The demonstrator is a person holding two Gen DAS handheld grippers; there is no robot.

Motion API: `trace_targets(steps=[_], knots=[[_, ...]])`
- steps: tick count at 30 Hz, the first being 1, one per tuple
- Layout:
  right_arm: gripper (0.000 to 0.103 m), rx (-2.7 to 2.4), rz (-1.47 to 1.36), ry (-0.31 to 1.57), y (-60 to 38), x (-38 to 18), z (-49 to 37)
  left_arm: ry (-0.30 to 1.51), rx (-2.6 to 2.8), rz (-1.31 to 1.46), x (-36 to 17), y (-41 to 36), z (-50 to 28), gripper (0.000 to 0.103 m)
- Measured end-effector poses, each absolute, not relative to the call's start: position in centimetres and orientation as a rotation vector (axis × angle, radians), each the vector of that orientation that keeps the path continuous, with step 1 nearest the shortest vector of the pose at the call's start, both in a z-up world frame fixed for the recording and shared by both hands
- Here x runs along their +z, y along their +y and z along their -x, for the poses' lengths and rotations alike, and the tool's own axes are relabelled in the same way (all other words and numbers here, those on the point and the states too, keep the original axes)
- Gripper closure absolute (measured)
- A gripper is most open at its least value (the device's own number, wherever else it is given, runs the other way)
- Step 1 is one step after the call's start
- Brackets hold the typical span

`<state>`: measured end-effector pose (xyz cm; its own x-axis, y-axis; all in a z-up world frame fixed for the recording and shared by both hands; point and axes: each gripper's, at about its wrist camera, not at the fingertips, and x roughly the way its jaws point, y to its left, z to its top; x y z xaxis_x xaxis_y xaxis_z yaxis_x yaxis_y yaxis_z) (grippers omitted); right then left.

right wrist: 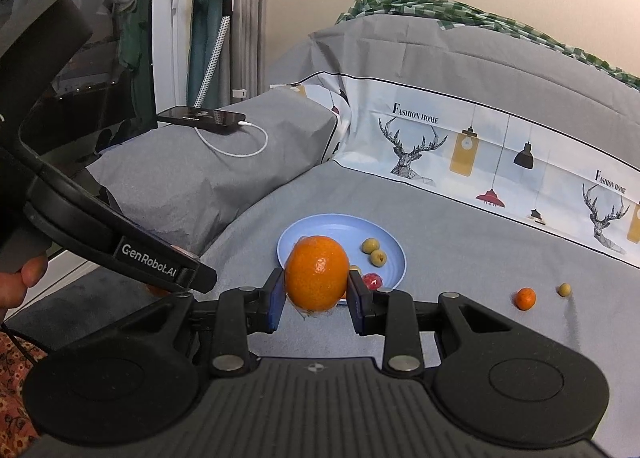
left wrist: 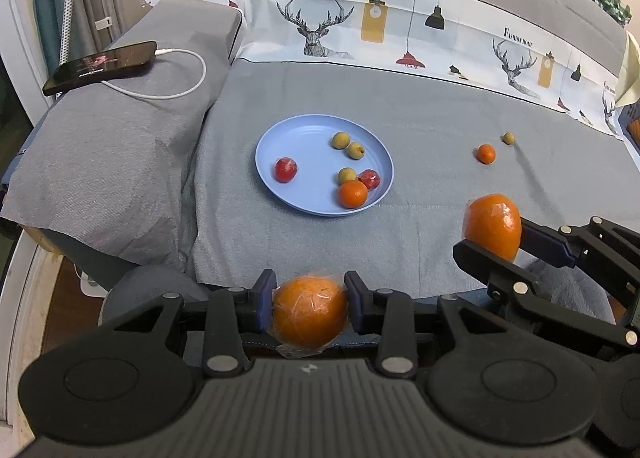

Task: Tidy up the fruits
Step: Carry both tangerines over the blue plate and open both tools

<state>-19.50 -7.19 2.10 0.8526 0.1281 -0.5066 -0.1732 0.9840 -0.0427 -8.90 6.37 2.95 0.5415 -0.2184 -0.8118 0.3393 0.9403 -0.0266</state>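
Two grippers, each clamping a plastic-wrapped orange.
The left gripper [left wrist: 310, 304] grips one wrapped orange [left wrist: 310, 312]; the right gripper [right wrist: 316, 290] grips another [right wrist: 317, 273] near the round blue plastic plate [right wrist: 320, 224].

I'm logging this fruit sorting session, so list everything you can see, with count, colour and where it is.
plate: one, light blue, on the grey bedsheet
green fruits on plate: three, yellow-green, toward its right half
red fruits on plate: two, red, one on the left and one at the near right
small orange on plate: one, orange, near rim
loose small orange: one, orange, on the sheet right of the plate
loose green fruit: one, yellow-green, beside it
phone: one, black, on the grey pillow, white cable plugged in
left tongs: shut on a wrapped orange
right tongs: shut on a second orange
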Motion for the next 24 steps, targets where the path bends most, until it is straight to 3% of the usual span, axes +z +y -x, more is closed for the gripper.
trace_targets(steps=[24], knots=[[0.069,0.163,0.074,0.595,-7.2,0.6,17.6,0.993,-0.321,-0.120,1.8,6.6,6.2,0.062]])
